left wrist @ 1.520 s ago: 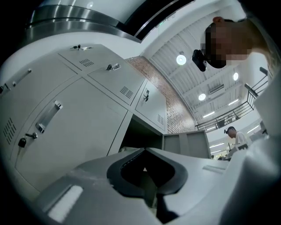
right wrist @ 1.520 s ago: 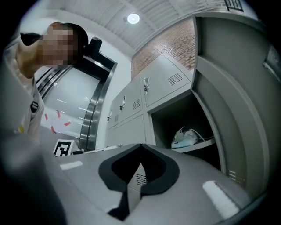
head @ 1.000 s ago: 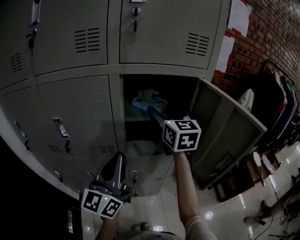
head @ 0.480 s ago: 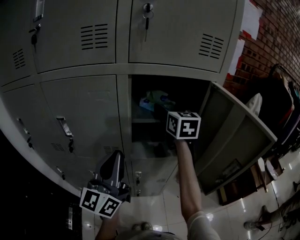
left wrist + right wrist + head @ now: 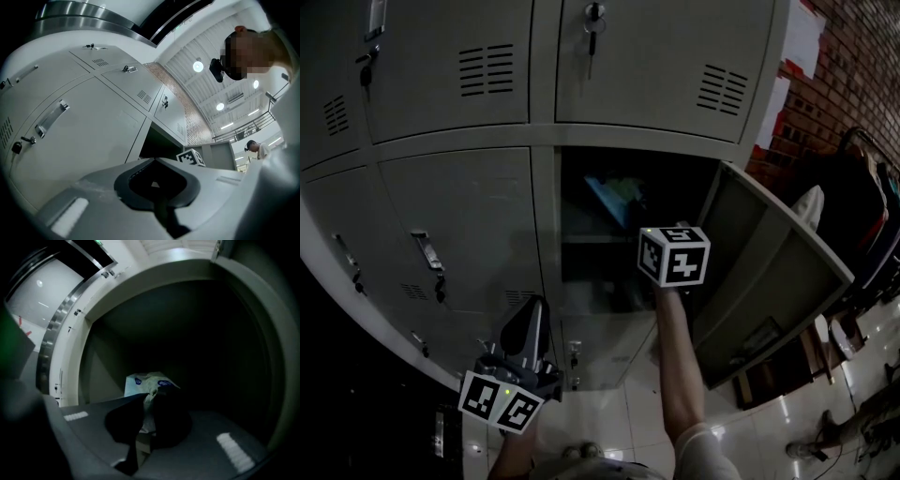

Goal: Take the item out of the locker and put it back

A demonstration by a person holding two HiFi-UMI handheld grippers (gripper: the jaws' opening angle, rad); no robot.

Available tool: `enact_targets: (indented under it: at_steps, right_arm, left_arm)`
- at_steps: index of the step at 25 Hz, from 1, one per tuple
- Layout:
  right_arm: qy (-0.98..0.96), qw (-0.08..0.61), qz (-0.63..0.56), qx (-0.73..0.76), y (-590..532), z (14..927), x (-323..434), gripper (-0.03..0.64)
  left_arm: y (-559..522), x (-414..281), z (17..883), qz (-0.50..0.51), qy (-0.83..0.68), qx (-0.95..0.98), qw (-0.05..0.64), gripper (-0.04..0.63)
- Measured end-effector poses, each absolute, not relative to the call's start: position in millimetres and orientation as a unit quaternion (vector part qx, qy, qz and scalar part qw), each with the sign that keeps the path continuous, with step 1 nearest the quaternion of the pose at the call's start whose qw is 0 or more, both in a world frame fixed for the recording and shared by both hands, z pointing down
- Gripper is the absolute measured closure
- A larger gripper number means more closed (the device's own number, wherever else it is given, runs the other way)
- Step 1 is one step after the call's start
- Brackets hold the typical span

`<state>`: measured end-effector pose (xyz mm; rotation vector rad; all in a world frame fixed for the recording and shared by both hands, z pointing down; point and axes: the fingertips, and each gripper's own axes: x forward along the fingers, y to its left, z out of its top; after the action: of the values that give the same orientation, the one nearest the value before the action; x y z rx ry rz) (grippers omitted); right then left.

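Note:
The item is a white and blue soft packet (image 5: 617, 193) on the shelf inside the open locker (image 5: 581, 239); it looks tilted up in the dark compartment. My right gripper (image 5: 146, 401) reaches into that compartment, and only its marker cube (image 5: 673, 255) shows plainly in the head view. Its jaws are shut on the near edge of the packet (image 5: 146, 381). My left gripper (image 5: 534, 317) hangs low in front of the closed lower lockers, shut, with nothing in it (image 5: 154, 163).
The locker door (image 5: 773, 272) stands swung open to the right of my right arm. Closed lockers (image 5: 459, 225) with handles fill the left and top; keys hang from an upper lock (image 5: 594, 21). A brick wall and stored things lie at the far right.
My right gripper's jaws have closed on the packet, which now sits tilted instead of flat. The marker cube has shifted slightly right and down. The left gripper has stayed put.

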<state>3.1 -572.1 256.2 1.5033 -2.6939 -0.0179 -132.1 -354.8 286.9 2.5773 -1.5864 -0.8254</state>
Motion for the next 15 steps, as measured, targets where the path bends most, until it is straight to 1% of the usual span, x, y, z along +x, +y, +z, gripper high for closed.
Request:
enact_targets:
  at_steps: [2, 6, 8, 11, 15]
  right_arm:
    - [-0.876, -0.006, -0.016, 0.482, -551.7, 243.6, 6.5, 0.604]
    - [-0.886, -0.11, -0.047, 0.448, -479.5, 211.9, 14.2, 0.604]
    - [-0.889, -0.136, -0.064, 0.433, -445.2, 204.0, 16.8, 0.604]
    - [-0.888, -0.162, -0.073, 0.424, -398.1, 207.8, 21.8, 0.604]
    - [-0.88, -0.218, -0.036, 0.419, -350.1, 236.6, 30.3, 0.604]
  left_arm:
    - [-352.2, -131.3, 284.5, -0.262, -0.505, 0.823, -0.002, 0.592]
    - [-346.2, -130.8, 281.5, -0.238, -0.515, 0.823, -0.03, 0.592]
    - [-343.2, -133.3, 279.9, -0.224, -0.524, 0.82, -0.048, 0.592]
    - [-340.0, -139.0, 277.7, -0.223, -0.532, 0.815, -0.054, 0.592]
    - [-336.7, -134.1, 281.3, -0.22, -0.53, 0.817, -0.053, 0.592]
